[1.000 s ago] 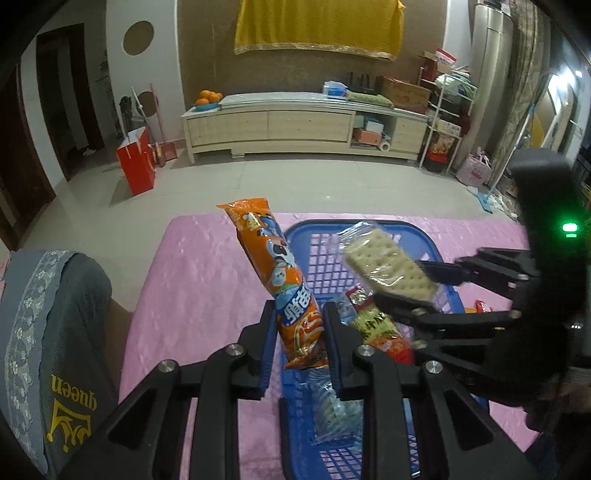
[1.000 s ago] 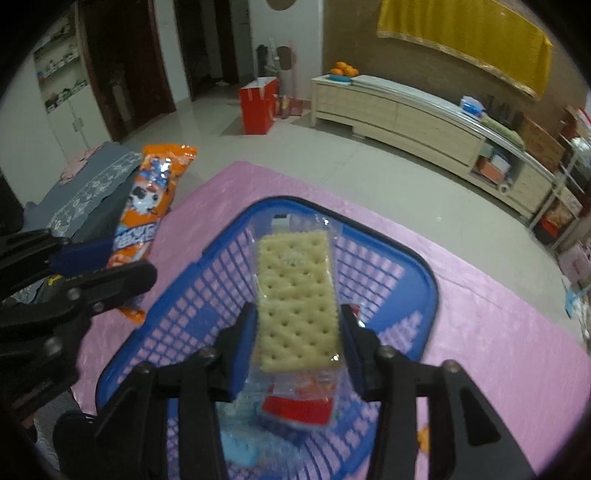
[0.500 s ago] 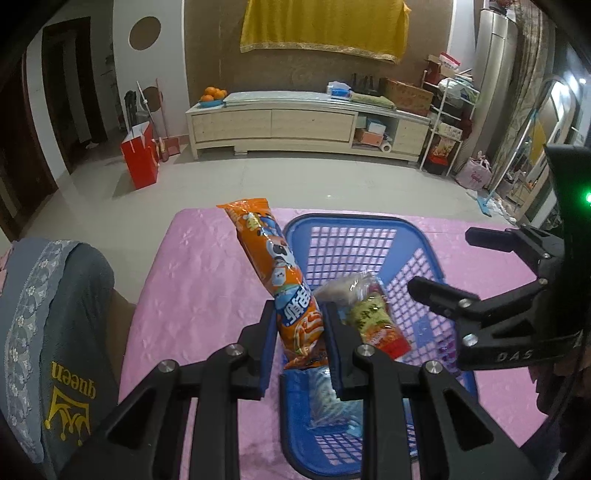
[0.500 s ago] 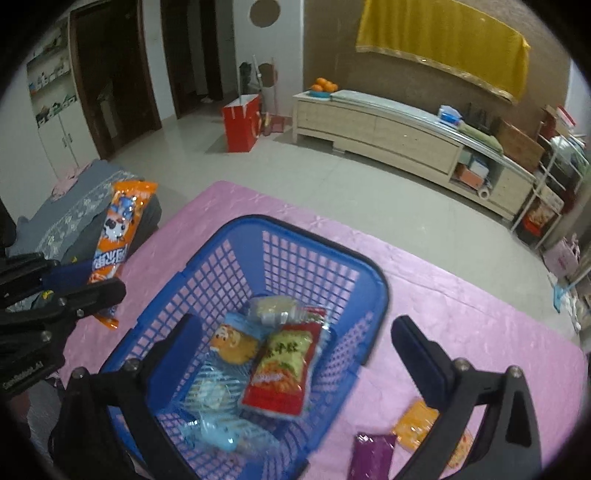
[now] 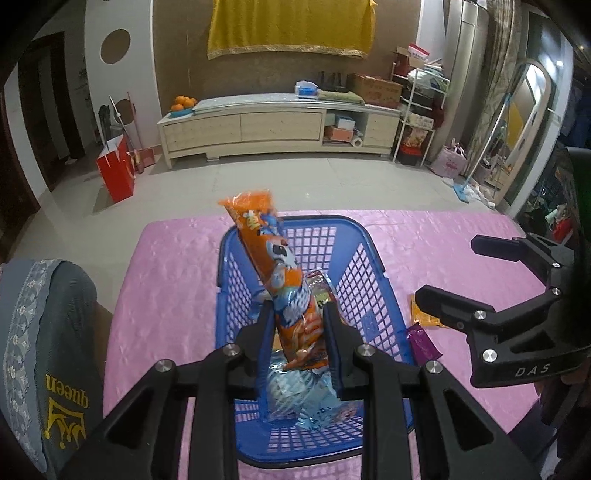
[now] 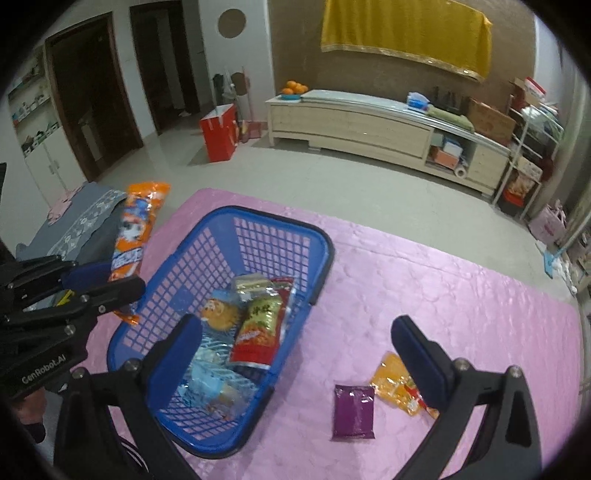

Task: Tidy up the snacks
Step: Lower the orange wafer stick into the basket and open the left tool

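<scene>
Pink cloth [image 6: 424, 280] covers the table, and behind it a long wooden cabinet [image 5: 273, 127] stands against the wall under a yellow cloth [image 5: 291, 27]. On the pink cloth sits a blue basket [image 6: 317, 243] with holes in its sides. Inside it lie a red and green snack bag [image 6: 260, 328], a pack with an orange face on it [image 6: 218, 314] and some clear blue wrappers [image 6: 207, 384].

The left gripper [image 5: 298, 334] is squeezed tight on a long orange snack pack [image 5: 273, 266]. It holds the pack near its bottom end, so the pack sticks up and leans to the left, above the basket.

The right gripper [image 6: 295, 343] is wide apart and holds nothing. It hangs over the right side of the basket. On the cloth, to the right of the basket, lie a small purple pack [image 6: 352, 411] and a yellow pack [image 6: 397, 384], side by side.
</scene>
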The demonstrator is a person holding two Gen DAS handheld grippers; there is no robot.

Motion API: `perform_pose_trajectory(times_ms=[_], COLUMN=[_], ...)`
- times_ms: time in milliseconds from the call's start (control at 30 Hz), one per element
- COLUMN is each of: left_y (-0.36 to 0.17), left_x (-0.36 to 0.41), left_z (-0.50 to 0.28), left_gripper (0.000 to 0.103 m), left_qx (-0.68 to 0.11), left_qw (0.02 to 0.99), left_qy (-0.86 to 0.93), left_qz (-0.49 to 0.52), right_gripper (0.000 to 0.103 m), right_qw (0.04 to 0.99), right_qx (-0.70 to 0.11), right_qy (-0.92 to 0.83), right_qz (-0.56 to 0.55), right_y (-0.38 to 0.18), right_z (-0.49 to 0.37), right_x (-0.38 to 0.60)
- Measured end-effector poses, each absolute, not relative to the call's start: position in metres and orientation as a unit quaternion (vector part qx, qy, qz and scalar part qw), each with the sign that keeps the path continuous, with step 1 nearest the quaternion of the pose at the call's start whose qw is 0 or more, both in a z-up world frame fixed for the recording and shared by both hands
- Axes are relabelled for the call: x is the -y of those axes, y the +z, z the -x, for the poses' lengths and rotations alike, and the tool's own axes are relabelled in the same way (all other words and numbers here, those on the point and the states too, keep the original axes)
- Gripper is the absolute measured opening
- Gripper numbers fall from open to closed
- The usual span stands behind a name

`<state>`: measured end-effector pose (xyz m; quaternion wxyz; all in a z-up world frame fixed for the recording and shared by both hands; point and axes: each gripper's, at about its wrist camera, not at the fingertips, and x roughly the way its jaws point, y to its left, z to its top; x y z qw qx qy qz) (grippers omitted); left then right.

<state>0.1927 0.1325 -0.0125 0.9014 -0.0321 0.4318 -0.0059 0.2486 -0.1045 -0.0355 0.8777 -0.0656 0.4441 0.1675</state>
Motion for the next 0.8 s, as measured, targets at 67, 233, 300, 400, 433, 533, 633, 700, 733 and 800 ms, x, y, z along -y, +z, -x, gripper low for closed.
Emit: perform_pose_trajectory(times_ms=[67,233,300,400,433,533,633,700,733,800], left_y=[-0.015,-0.023,-0.029,-0.037,-0.038,-0.039,-0.040,-0.040,-0.038,-0.036], left_x=[-0.130,-0.131,-0.133,-0.140,-0.143,-0.150,-0.151,-0.150,-0.149,-0.144], left_z=[-0.196,-0.209,-0.217,-0.225,-0.225,-0.227,-0.227,-0.224,-0.221,-0.215], left_gripper=[0.023,0.023,0.023,0.042,0.052,0.071,0.080,0.080,0.080,0.080], left_qx=[-0.434,-0.438,-0.442,-0.451,-0.451,-0.440,-0.443,-0.446,-0.445,-0.443], left_qw=[0.900,0.898,0.897,0.892,0.892,0.898,0.896,0.895,0.895,0.896], left_qy=[-0.009,-0.017,-0.015,-0.009,-0.009,-0.005,0.000,-0.005,-0.006,-0.007], left_qz=[0.031,0.022,0.018,0.025,0.027,0.026,0.028,0.034,0.033,0.027], right_gripper=[0.103,0.103,0.103,0.103,0.103,0.103,0.103,0.103,0.103,0.103], right_qw=[0.875,0.875,0.875,0.875,0.876,0.877,0.875,0.875,0.875,0.876], right_qx=[-0.452,-0.453,-0.455,-0.453,-0.451,-0.446,-0.448,-0.448,-0.448,-0.446], right_qy=[0.165,0.161,0.160,0.164,0.167,0.174,0.177,0.177,0.176,0.177], right_qz=[0.062,0.049,0.047,0.045,0.045,0.047,0.051,0.050,0.049,0.049], right_y=[-0.041,-0.047,-0.049,-0.050,-0.050,-0.049,-0.049,-0.047,-0.046,-0.042], right_z=[-0.251,-0.257,-0.261,-0.262,-0.262,-0.258,-0.256,-0.255,-0.253,-0.249], right_x=[0.108,0.116,0.118,0.118,0.118,0.118,0.116,0.116,0.117,0.116])
